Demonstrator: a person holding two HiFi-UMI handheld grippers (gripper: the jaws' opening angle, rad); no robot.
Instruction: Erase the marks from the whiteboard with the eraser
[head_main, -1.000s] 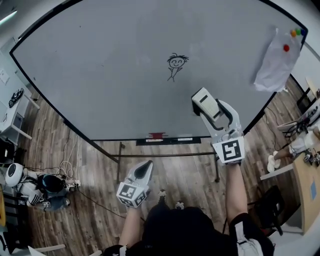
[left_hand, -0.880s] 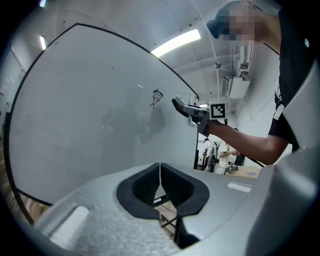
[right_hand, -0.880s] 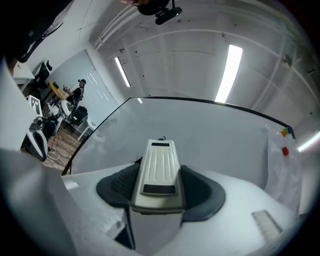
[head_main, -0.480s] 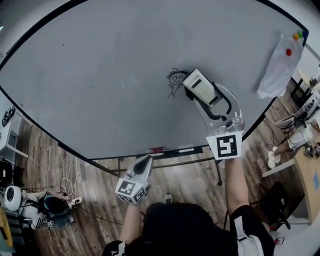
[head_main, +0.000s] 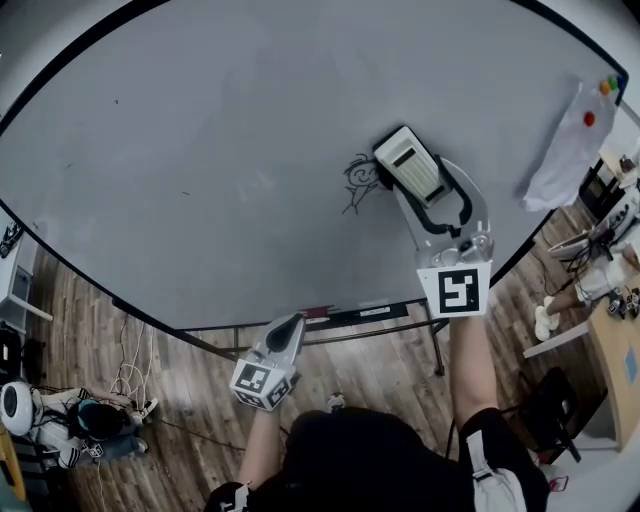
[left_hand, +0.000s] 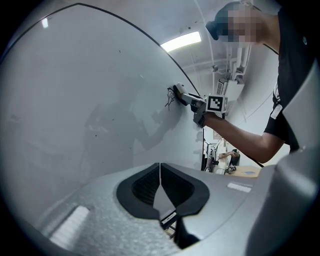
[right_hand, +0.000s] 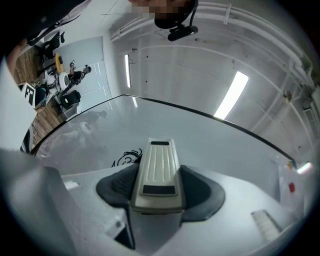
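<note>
A large whiteboard (head_main: 200, 150) fills the head view. On it is a small black stick-figure drawing (head_main: 360, 182); the same drawing (right_hand: 126, 159) shows in the right gripper view and, far off, the drawing (left_hand: 170, 97) in the left gripper view. My right gripper (head_main: 412, 172) is shut on a cream ribbed eraser (head_main: 406, 162), held at the board just right of the figure's head. The eraser (right_hand: 157, 172) sits between the dark pads. My left gripper (head_main: 283, 335) hangs low below the board's bottom edge, its jaws together with nothing in them (left_hand: 160, 192).
A marker tray (head_main: 345, 314) with a red item lies along the board's bottom edge. A white sheet (head_main: 570, 150) is pinned by coloured magnets at the board's right. Wooden floor, cables and gear (head_main: 60, 420) lie at lower left; a desk (head_main: 615, 350) stands right.
My right gripper has carried the eraser up and left from near the board's lower right to the stick figure's head. The left gripper has stayed low.
</note>
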